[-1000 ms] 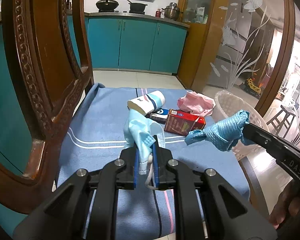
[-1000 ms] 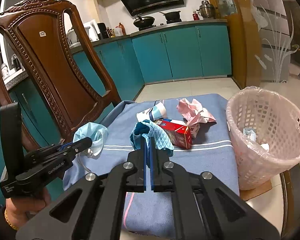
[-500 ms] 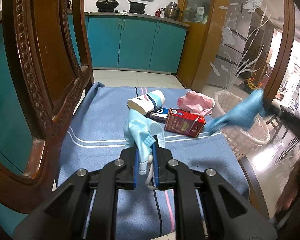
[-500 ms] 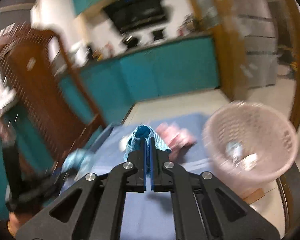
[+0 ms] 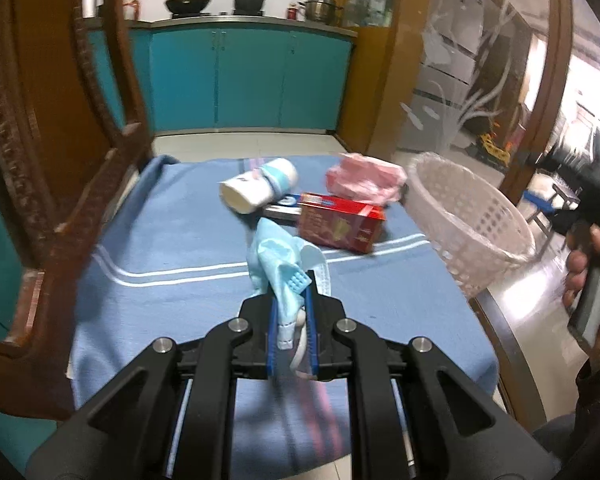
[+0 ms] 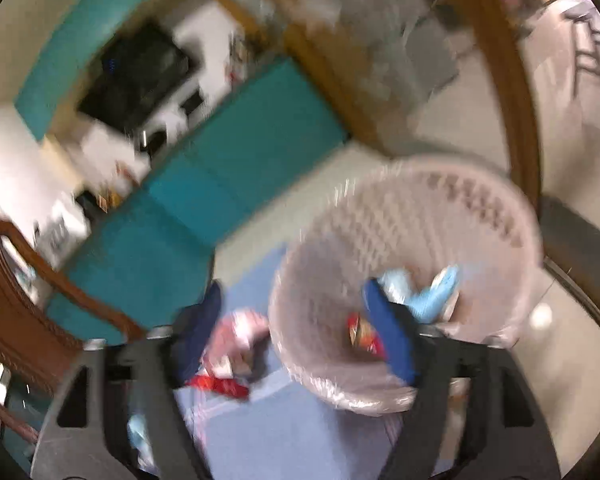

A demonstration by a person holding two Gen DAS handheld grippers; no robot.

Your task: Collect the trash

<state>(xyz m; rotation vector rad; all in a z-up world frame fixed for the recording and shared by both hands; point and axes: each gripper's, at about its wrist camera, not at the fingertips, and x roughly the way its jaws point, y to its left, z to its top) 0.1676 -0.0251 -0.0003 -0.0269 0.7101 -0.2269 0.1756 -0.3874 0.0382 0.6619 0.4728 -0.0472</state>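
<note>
My left gripper [image 5: 290,300] is shut on a light blue face mask [image 5: 276,256], held just above the blue cloth-covered table [image 5: 172,240]. Beyond it lie a paper cup [image 5: 258,192] on its side, a red box [image 5: 340,226] and a crumpled pink wrapper [image 5: 364,178]. In the blurred, rolled right wrist view, my right gripper [image 6: 296,320] hangs over the pale mesh basket [image 6: 420,220]. Its jaws are opening and nothing is between them. A blue cloth [image 6: 432,296] lies inside the basket beside a red wrapper [image 6: 360,332].
A carved wooden chair [image 5: 60,160] stands close on the left of the table. The basket [image 5: 472,224] sits at the table's right edge, with a person's hand [image 5: 584,276] beyond it. Teal kitchen cabinets [image 5: 252,80] fill the background.
My right gripper swung right over the basket, rolled, opened and let go of the blue cloth, which now lies in the basket. The left gripper edged forward, still holding the mask.
</note>
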